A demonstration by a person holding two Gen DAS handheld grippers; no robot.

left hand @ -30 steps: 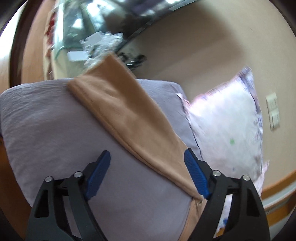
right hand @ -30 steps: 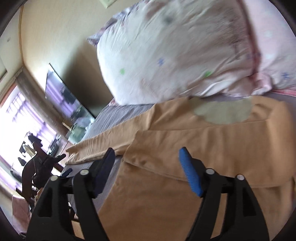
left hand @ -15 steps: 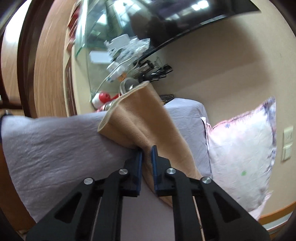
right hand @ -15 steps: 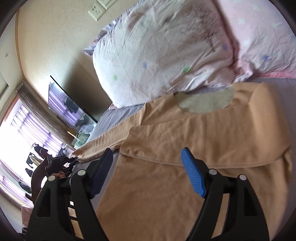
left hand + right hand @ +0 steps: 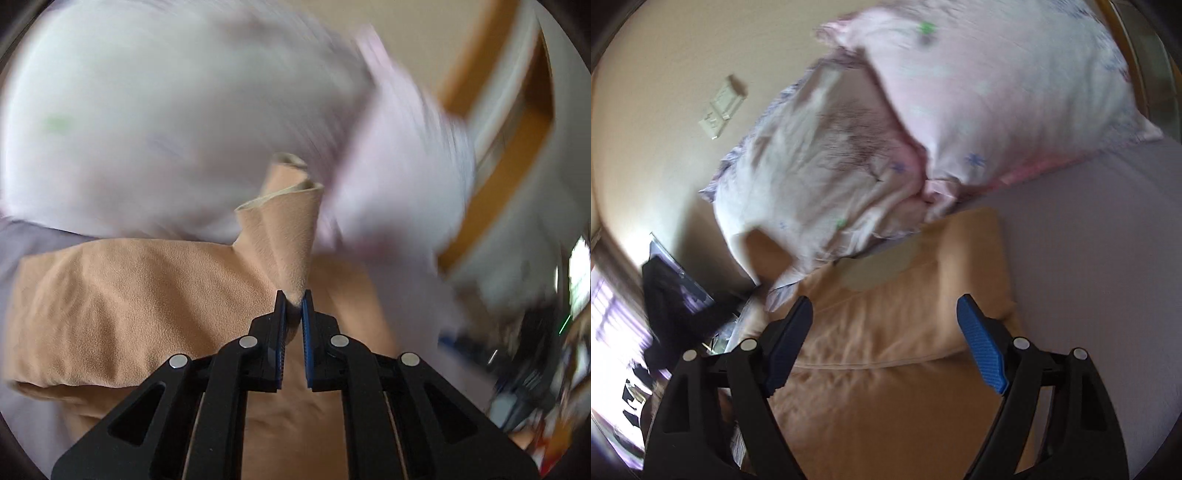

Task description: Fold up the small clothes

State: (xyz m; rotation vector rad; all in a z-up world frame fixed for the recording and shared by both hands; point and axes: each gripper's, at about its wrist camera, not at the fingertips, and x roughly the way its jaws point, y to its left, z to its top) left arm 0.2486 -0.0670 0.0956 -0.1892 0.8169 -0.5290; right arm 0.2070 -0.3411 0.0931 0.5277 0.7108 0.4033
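**A:** Here, mid-fold on a bed: left gripper (image 5: 293,301) clamped on a pinch of a tan shirt (image 5: 122,295), most likely the sleeve, cuff end standing up past the blue pads. Right gripper (image 5: 884,332) spread wide, holding nothing, poised just above the shirt's folded body (image 5: 905,317).

**B:** Where exactly, the shirt?

**A:** Flat on the lilac sheet (image 5: 1108,258), collar end touching the pillows, one side apparently folded in, to judge by the seam across the body.

**B:** Best way through this step?

**A:** Probably: carry the sleeve across the chest and lay it flat before letting go. Keep the pinch low so the cloth trails without twisting. Could bunch otherwise; soft, fleecy fabric, likely to cling to itself. Perhaps press the body down with the free gripper so the drag does not pull the earlier fold open.

**B:** And the count?

**A:** One shirt. Two grippers. Two pillows: a white one (image 5: 812,155) with dark smudges and small coloured marks, a pale pink one (image 5: 997,92) leaning against it. One wall switch plate (image 5: 722,109) above them. Left view heavily blurred; background beyond the pillows too smeared to count anything.
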